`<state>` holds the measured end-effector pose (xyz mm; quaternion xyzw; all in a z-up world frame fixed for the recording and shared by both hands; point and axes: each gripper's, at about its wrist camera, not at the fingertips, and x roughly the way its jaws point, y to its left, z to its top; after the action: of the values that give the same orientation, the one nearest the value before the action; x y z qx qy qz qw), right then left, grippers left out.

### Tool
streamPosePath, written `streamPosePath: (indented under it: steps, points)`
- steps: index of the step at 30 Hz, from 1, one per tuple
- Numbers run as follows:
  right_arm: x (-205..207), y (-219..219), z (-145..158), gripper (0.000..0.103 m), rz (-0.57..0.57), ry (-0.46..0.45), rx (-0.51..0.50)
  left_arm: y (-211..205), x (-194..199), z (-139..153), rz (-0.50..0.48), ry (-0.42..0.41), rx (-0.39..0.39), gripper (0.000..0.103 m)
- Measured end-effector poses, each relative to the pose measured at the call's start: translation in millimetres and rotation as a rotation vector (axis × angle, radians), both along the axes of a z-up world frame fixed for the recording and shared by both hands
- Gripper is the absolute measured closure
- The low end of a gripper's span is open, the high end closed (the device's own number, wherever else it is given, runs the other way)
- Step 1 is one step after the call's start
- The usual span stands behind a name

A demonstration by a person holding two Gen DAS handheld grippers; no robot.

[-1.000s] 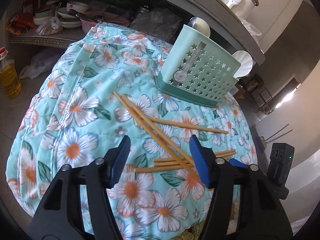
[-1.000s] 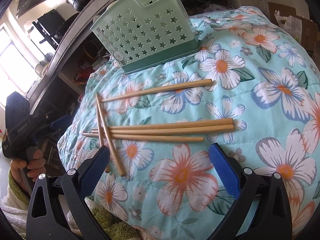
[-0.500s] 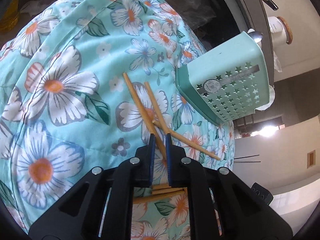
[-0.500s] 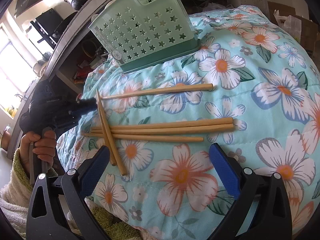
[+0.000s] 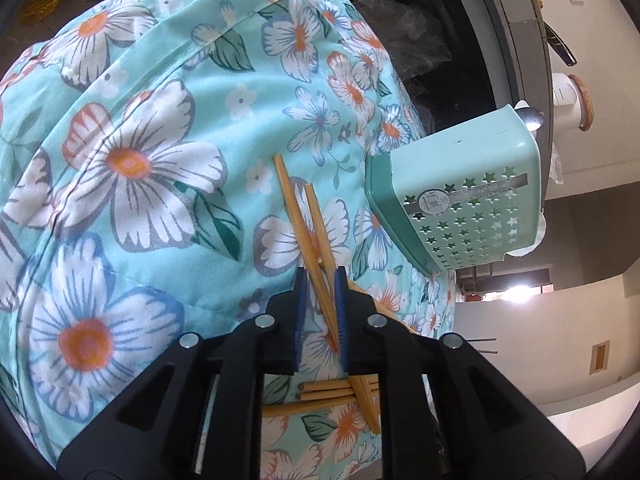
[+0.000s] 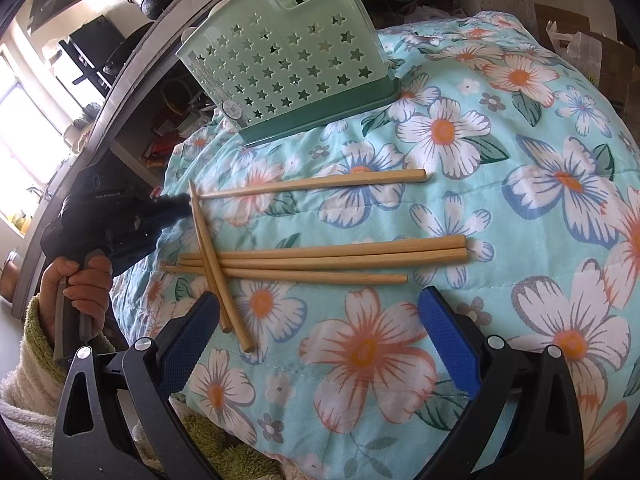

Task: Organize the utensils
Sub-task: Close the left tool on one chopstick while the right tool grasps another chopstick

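Straddling the two crossed chopsticks (image 5: pixel 316 240) near the green basket (image 5: pixel 460 200), the left gripper (image 5: pixel 319 312) has its fingers opening slightly; contact seems loose. Regrip squarely before lifting. Right gripper (image 6: pixel 320 344) fingers spread wide, empty.

Small white lettering on the black body of the left gripper (image 6: pixel 120 216), seen from the right wrist, too blurred to read with certainty. Round sticker and silver strip label (image 5: pixel 434 201) on the star-punched side of the green utensil caddy (image 5: pixel 468 200), print too small to make out. Nothing else legible
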<state>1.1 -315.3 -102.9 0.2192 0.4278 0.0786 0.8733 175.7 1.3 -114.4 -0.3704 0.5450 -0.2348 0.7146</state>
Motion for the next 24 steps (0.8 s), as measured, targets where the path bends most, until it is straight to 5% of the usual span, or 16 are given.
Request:
streamPosePath:
  steps: [17,24]
  points:
    - [1.0,2.4,0.6,0.007,0.013,0.007,-0.023,11.3,-8.8,3.7,0.066,-0.057,-0.098,0.097]
    - [-1.4,-2.5,14.3,0.028,0.019,0.001,-0.038,35.2,-23.1,5.0,0.098,-0.077,-0.129,0.097]
